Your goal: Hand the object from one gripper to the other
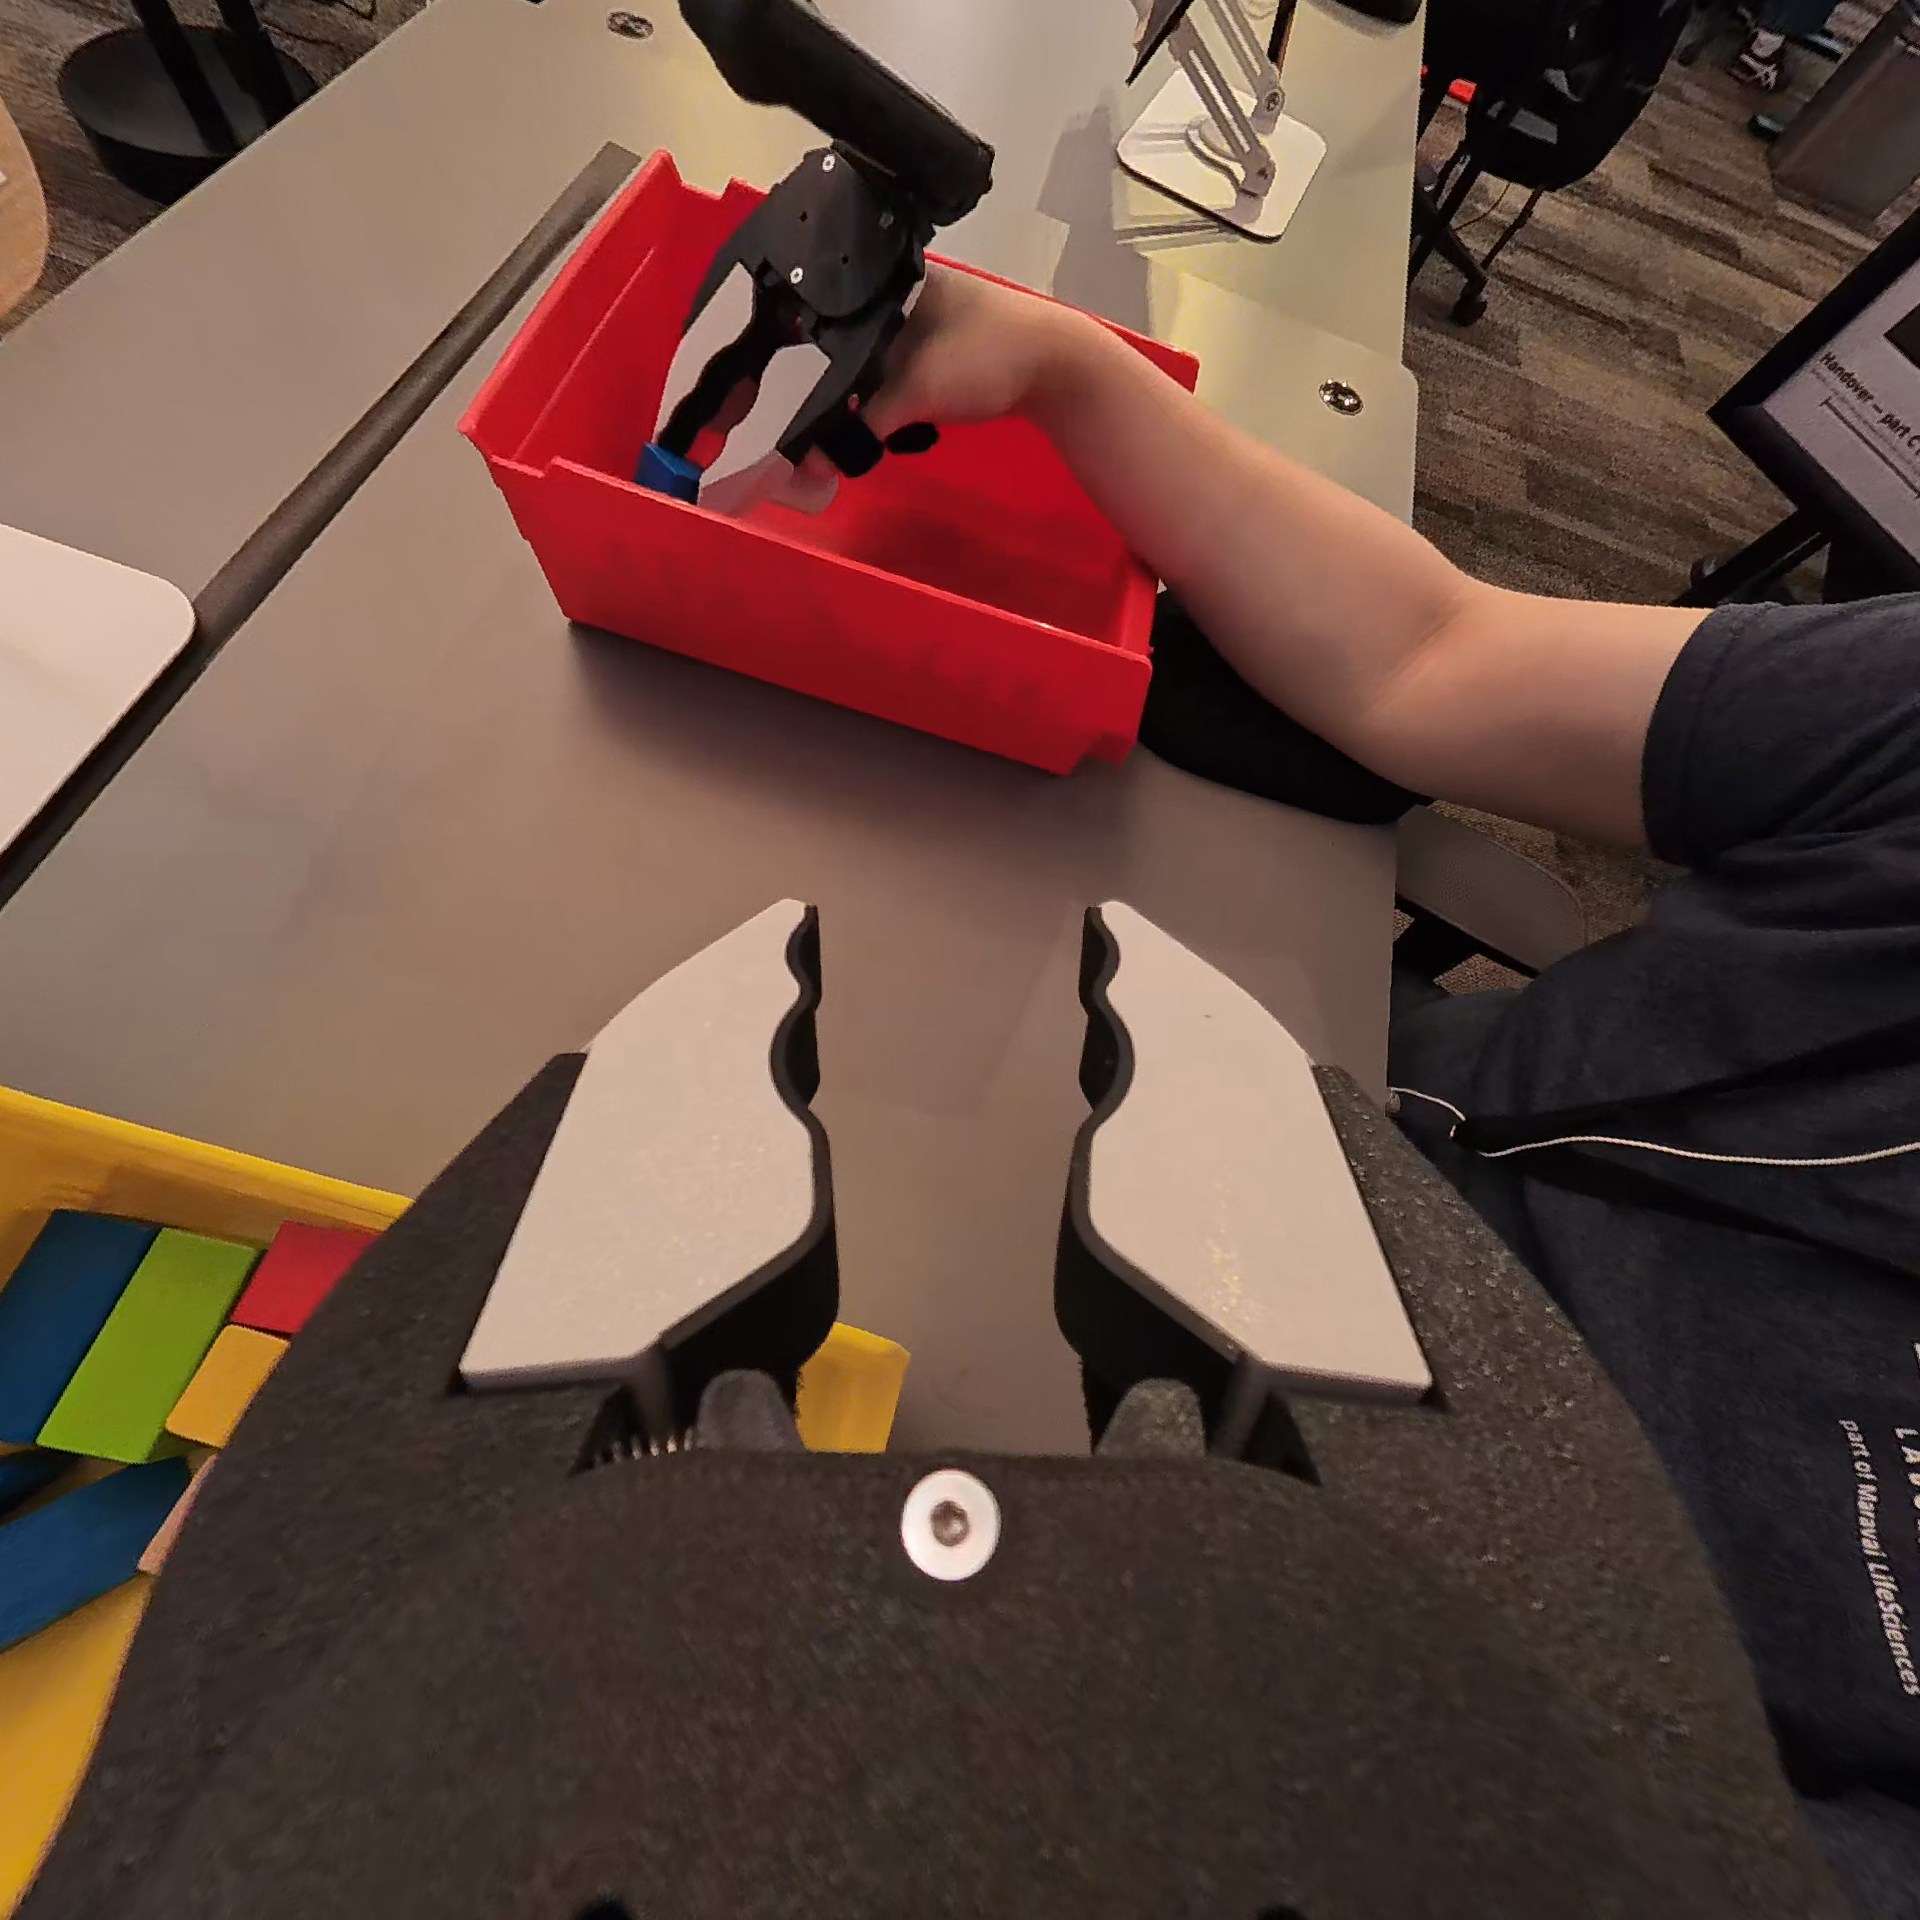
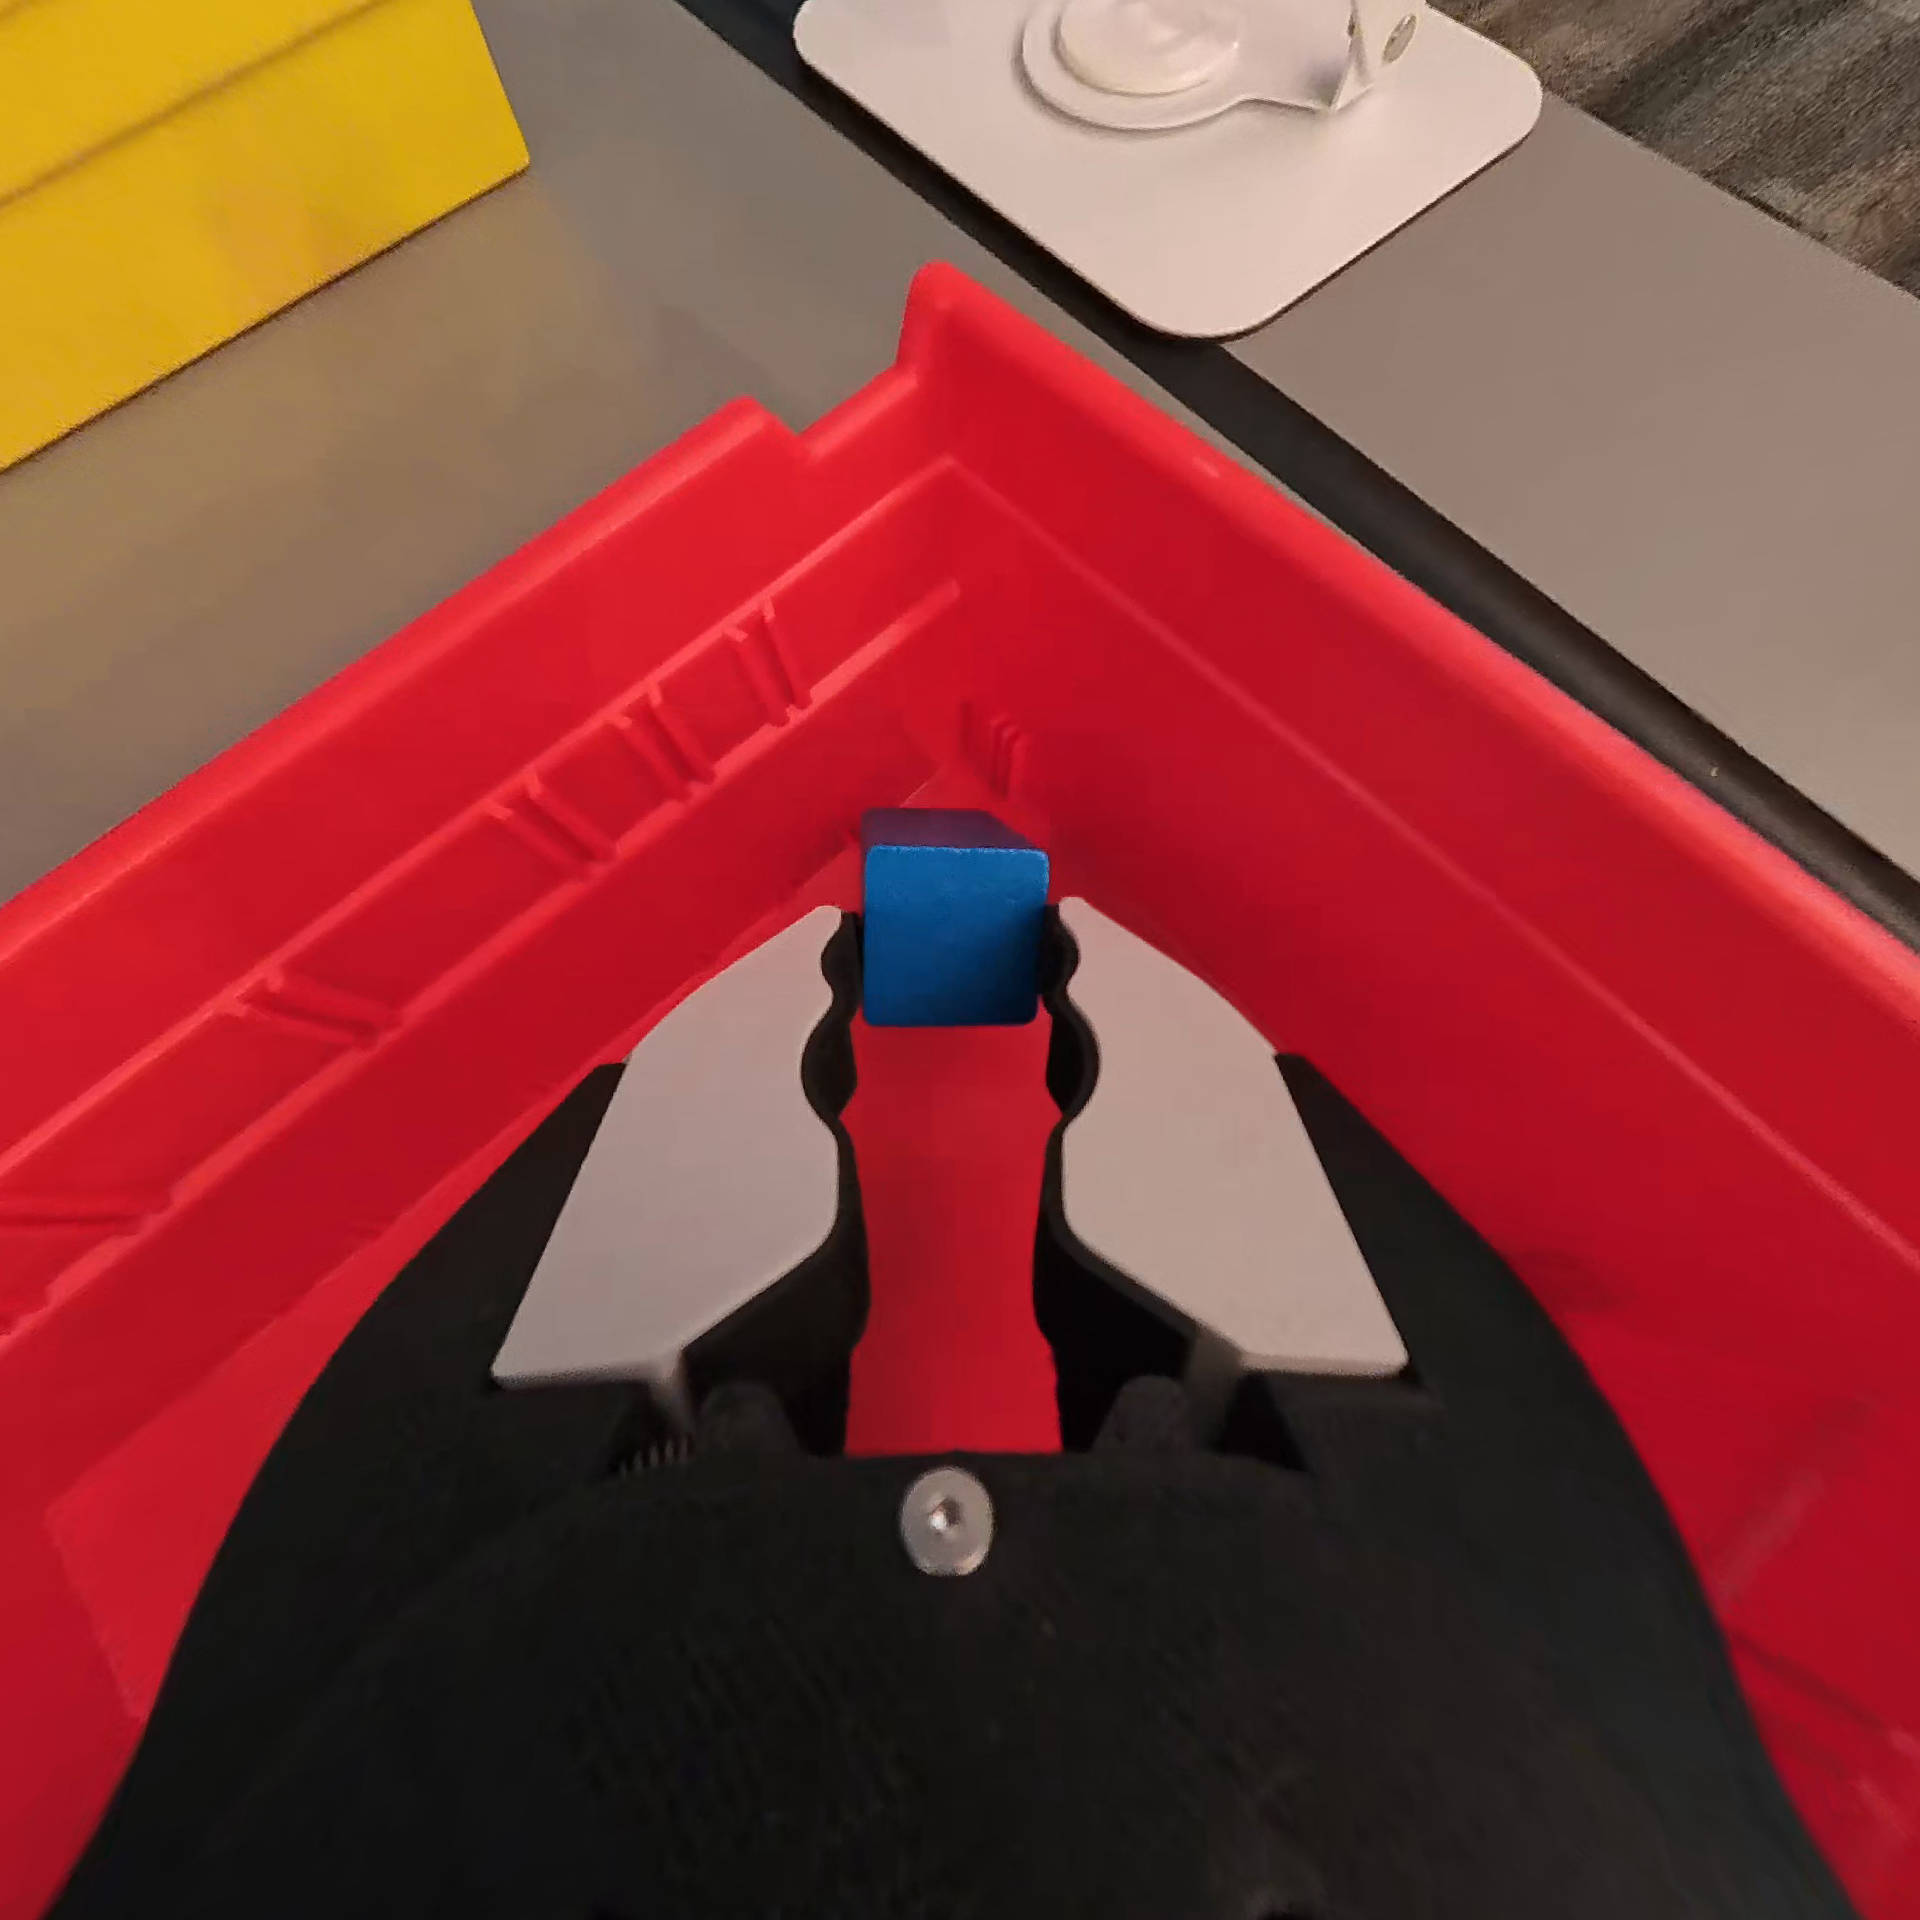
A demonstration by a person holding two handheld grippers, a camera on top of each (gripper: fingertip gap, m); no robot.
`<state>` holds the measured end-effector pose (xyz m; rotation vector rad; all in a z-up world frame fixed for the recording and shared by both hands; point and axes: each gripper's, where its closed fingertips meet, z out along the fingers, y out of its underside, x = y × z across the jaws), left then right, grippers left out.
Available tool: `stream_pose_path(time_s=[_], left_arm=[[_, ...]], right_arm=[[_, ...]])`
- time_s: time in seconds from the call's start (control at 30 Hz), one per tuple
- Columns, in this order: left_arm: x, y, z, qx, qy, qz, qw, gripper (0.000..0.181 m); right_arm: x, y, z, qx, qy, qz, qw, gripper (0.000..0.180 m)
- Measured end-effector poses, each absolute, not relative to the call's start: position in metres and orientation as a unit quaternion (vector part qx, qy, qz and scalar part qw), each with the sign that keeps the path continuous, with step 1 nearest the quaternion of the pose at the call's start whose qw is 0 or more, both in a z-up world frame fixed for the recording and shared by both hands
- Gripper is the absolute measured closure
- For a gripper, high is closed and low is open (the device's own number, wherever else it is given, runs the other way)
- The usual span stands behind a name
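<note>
1. The right gripper [image 2: 951, 925] was down inside the red bin [image 2: 1351, 831], its two fingertips pressed against the sides of a blue block [image 2: 951, 935], right by the bin's far corner. Tight quarters there: red walls close on two sides, with the bin floor showing open between the fingers behind the block.
2. From the left wrist view, that same right gripper [image 1: 694, 473] reached over the bin's rim [image 1: 831, 613], a hand [image 1: 966, 353] wrapped around its handle, the forearm crossing the bin's far wall.
3. The left gripper [image 1: 948, 914] hovered over bare table [image 1: 416, 810], jaws parted at a middling gap and nothing between them. Plenty of clear surface lay between it and the red bin.
4. Count: two grippers, two bins, one blue block in the grip. The yellow bin [image 1: 62, 1153] at lower left held loose blocks — two blue, one green [image 1: 145, 1340], one red and one yellow showed clearly, with more partly hidden under the gripper body.
5. The table was smooth grey, with a dark seam running along it beyond the red bin. A white stand base [image 2: 1174, 177] sat on the neighbouring table section, close to the red bin's corner.
6. Beyond the table edge: patterned carpet, dark chairs, and a framed sign on the right.
</note>
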<state>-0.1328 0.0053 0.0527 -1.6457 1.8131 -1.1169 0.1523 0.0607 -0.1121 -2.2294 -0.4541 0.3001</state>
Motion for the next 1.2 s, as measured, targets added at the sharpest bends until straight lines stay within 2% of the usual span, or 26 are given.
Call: stream_pose_path(time_s=[0.23, 0.8, 1.03, 1.2], left_arm=[[-0.133, 0.001, 0.048, -0.596, 0.666, -0.395, 0.213, 0.133], [-0.134, -0.007, 0.042, -0.595, 0.676, -0.389, 0.194, 0.134], [-0.135, -0.009, 0.041, -0.595, 0.678, -0.387, 0.189, 0.135], [-0.135, -0.01, 0.04, -0.596, 0.68, -0.385, 0.185, 0.135]], right_arm=[[0.156, 0.052, -0.119, -0.89, -0.18, 0.139, 0.396, 0.145], [0.166, 0.056, -0.147, -0.911, -0.226, 0.021, 0.344, 0.143], [0.177, 0.058, -0.143, -0.915, -0.208, -0.01, 0.346, 0.136], [0.19, 0.063, -0.138, -0.913, -0.195, -0.056, 0.353, 0.137]])
